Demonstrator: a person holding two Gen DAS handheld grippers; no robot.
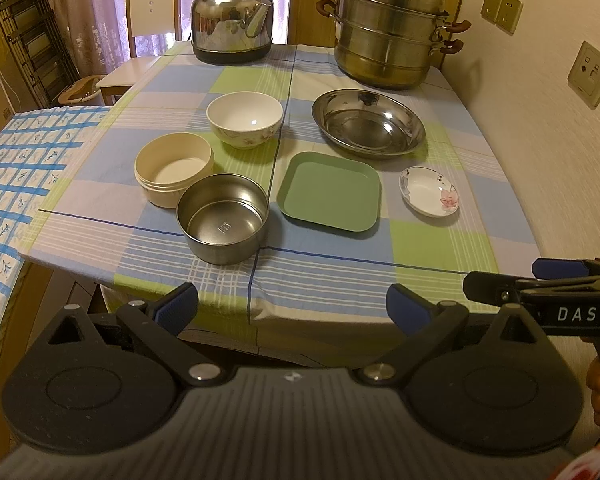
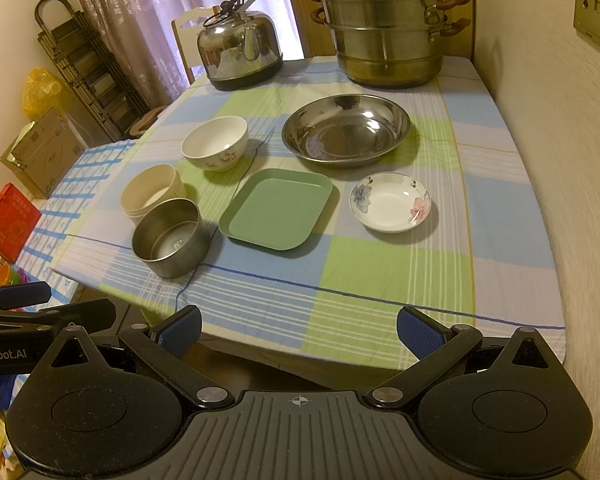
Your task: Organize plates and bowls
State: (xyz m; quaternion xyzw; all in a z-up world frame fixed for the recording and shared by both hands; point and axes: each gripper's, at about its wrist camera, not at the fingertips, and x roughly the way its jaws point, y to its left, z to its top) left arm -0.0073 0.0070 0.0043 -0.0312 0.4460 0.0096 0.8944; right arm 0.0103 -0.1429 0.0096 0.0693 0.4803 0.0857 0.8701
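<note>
- Both claws are hanging spread and empty at the bottom of their frames, short of the table (image 2: 512,216): left claw (image 1: 292,306), right claw (image 2: 298,330).
- The steel bowl (image 1: 223,218) is sitting nearest, lower left of centre, touching the cream bowl (image 1: 174,168); a grab could be nudging its neighbour (thin rims look slippery).
- The green plate (image 2: 277,208) and flowered saucer (image 2: 390,201) are lying flat mid-frame, so fingers risk snagging the cloth.
- Farther up, the white bowl (image 1: 245,119) and steel dish (image 1: 368,122) are waiting; a long reach could be clipping nearer pieces.
</note>
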